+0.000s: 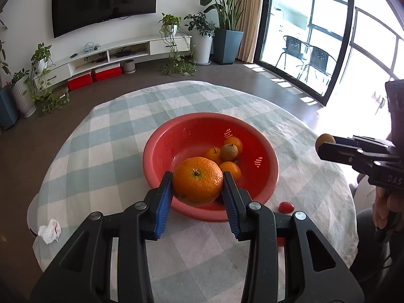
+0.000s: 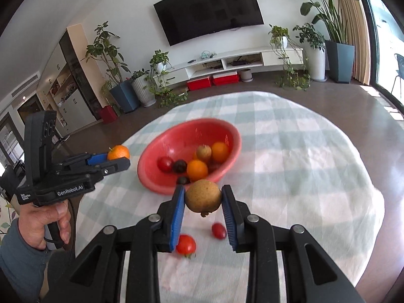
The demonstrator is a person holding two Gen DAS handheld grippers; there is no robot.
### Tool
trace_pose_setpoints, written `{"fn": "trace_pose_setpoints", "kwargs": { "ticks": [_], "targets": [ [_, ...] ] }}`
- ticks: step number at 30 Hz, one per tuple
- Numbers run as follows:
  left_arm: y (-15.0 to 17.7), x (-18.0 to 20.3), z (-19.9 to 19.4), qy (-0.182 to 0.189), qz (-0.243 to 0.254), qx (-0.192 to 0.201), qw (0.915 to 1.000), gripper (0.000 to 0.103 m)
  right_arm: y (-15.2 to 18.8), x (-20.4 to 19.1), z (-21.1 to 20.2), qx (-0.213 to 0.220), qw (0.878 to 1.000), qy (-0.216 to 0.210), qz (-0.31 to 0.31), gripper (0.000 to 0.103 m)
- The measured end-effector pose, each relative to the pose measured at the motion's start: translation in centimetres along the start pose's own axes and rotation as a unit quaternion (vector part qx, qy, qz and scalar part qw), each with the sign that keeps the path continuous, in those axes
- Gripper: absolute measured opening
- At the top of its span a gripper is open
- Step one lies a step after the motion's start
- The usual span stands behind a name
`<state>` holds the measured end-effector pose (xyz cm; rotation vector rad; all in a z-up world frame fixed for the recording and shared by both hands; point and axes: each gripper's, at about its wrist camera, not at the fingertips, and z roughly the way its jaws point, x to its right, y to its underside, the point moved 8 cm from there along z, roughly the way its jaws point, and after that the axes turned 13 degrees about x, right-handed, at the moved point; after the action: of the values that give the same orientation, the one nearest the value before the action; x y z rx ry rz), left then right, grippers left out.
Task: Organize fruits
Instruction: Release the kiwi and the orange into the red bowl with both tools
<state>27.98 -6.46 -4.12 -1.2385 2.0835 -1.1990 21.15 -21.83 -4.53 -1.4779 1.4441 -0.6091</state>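
- The round table under a pale blue-and-white checked cloth [image 1: 106, 136] has bare cloth all around the red perforated plastic bowl [image 1: 176, 136], which sits near the table's middle, well in from every edge.
- A crumpled white tissue [image 1: 50, 230] lies at the table's left edge.
- A small red tomato [image 1: 286, 206] lies on the cloth just beside the bowl's near rim; a larger red tomato [image 2: 186, 244] lies near it.
- The bowl holds several small orange fruits [image 1: 230, 169] and a brown one.
- Left gripper [image 1: 197, 197]: blue pads pinching a large orange mandarin [image 1: 197, 180], held over the bowl's near rim.
- Right gripper [image 2: 204, 210]: jaws pressed on a round brown fruit [image 2: 203, 199], held above the cloth, short of the bowl.
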Motion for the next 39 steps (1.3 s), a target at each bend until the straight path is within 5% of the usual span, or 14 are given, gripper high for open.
{"fn": "trace_pose_setpoints", "kwargs": {
  "ticks": [6, 14, 30, 34, 36, 39],
  "targets": [
    [0.6, 1.2, 4.4, 0.006, 0.012, -0.028, 0.9995, 0.036, -3.9, -2.1, 7.7, -0.034, 0.998, -0.019, -0.041, 0.032],
    [3.4, 1.7, 7.4, 0.016, 0.017, -0.056, 0.9982, 0.036, -1.7, -3.8, 16.2, -0.106, 0.989, -0.014, -0.099, 0.032],
    [4.1, 2.5, 9.2, 0.020, 0.011, -0.057, 0.9981, 0.038, 1.7, -2.5, 19.4, -0.154, 0.982, 0.011, -0.112, 0.032],
    [3.7, 2.7, 9.1, 0.014, 0.011, -0.048, 0.9987, 0.072, 1.7, -2.6, 19.4, -0.157, 0.981, 0.010, -0.112, 0.034],
    [3.7, 2.7, 9.1, 0.014, 0.008, -0.049, 0.9987, 0.073, 1.6, -2.6, 19.3, -0.157, 0.982, 0.008, -0.106, 0.049],
    [3.6, 2.7, 9.1, 0.016, 0.005, -0.050, 0.9986, 0.073, 1.3, -2.5, 18.9, -0.149, 0.984, 0.008, -0.099, 0.053]
  ]
}}
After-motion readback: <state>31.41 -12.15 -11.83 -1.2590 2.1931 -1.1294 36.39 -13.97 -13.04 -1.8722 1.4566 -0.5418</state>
